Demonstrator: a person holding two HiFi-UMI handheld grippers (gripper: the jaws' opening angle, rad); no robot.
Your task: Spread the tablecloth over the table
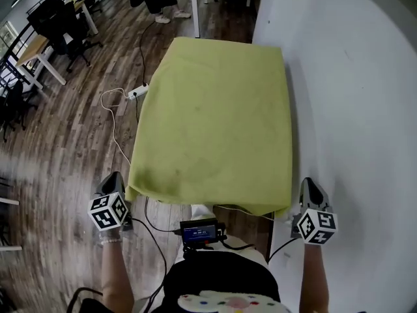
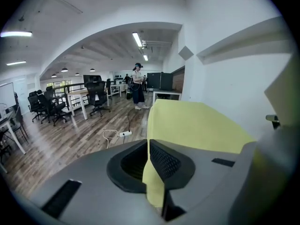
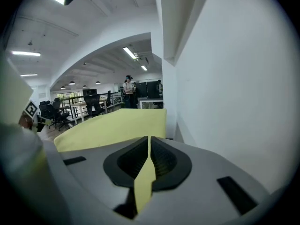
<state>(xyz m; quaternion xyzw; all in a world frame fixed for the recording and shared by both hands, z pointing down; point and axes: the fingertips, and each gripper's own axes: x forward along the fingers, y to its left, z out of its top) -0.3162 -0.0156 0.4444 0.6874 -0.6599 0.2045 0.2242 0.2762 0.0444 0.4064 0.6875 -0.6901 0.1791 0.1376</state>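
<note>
While the yellow-green tablecloth (image 1: 215,122) lies over the tabletop and hides it wholly, its near edge runs between the two grippers. The left hand-held gripper (image 1: 115,182) sits at the near left corner. In the left gripper view, its jaws are pressed together on a fold of cloth (image 2: 152,182), which hangs down between the dark pads (image 2: 164,162). The right hand-held gripper (image 1: 307,185) sits at the near right corner, close to the white wall (image 1: 352,77). In the right gripper view, its jaws likewise pinch a narrow strip of cloth (image 3: 144,182) between ribbed pads (image 3: 161,161).

The far end of the cloth drapes over the far edge, and its right side runs along the wall. Faint creases and darker smudges mark the near left part. On the wooden floor (image 1: 78,129) left of the table lie a white power strip (image 1: 138,92) and its looping cable (image 1: 112,119). Farther off stand desks with black chairs (image 1: 52,18), and a person (image 2: 138,86) stands beyond the table's far end. A small black device (image 1: 199,231) hangs at the wearer's waist.
</note>
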